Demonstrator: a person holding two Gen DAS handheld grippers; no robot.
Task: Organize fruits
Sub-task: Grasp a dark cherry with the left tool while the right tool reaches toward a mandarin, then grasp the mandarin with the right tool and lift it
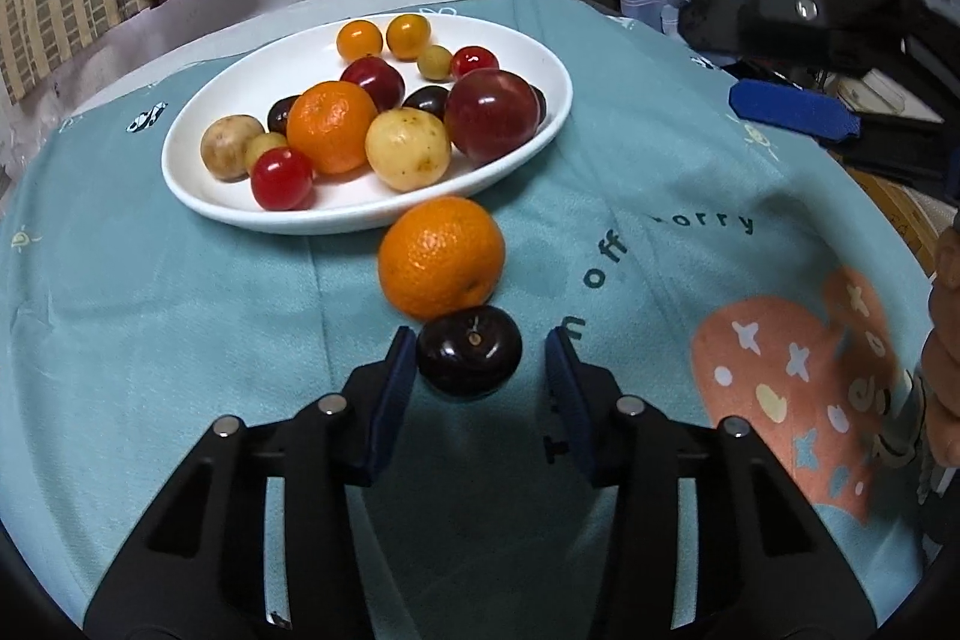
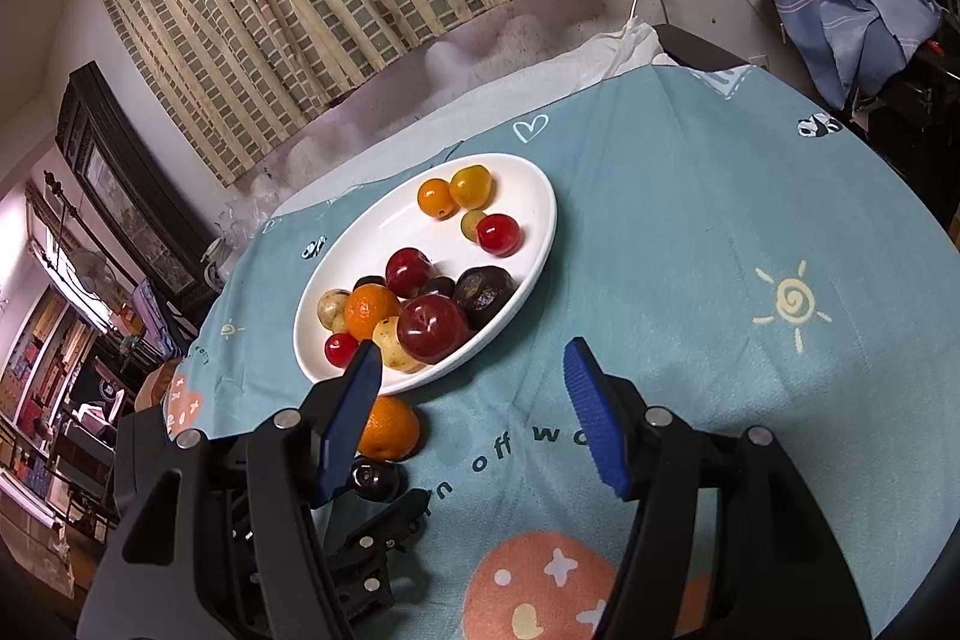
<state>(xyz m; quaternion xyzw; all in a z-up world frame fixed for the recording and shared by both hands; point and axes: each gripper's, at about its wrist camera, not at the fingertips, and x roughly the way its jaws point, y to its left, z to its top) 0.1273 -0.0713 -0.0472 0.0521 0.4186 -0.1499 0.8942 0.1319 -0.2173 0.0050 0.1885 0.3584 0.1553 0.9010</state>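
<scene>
A dark plum (image 1: pixel 468 358) lies on the teal cloth between the blue pads of my left gripper (image 1: pixel 480 340). The left pad sits at its side, while a gap shows between the fruit and the right pad. An orange (image 1: pixel 441 256) rests on the cloth just beyond the plum, against the white oval plate (image 1: pixel 372 214). That plate holds several fruits: oranges, red plums, tomatoes and yellow ones. My right gripper (image 2: pixel 473 349) hovers open and empty above the cloth by the plate's (image 2: pixel 360 232) near rim. The right wrist view shows the orange (image 2: pixel 390 427) and plum (image 2: pixel 375 478) low on the left.
The teal tablecloth (image 1: pixel 660 196) with an orange heart print covers the table. My right gripper (image 1: pixel 708 61) hangs at the upper right in the left wrist view, and a hand (image 1: pixel 945 340) shows at the right edge. Curtains, wall sockets and cluttered furniture stand behind the table.
</scene>
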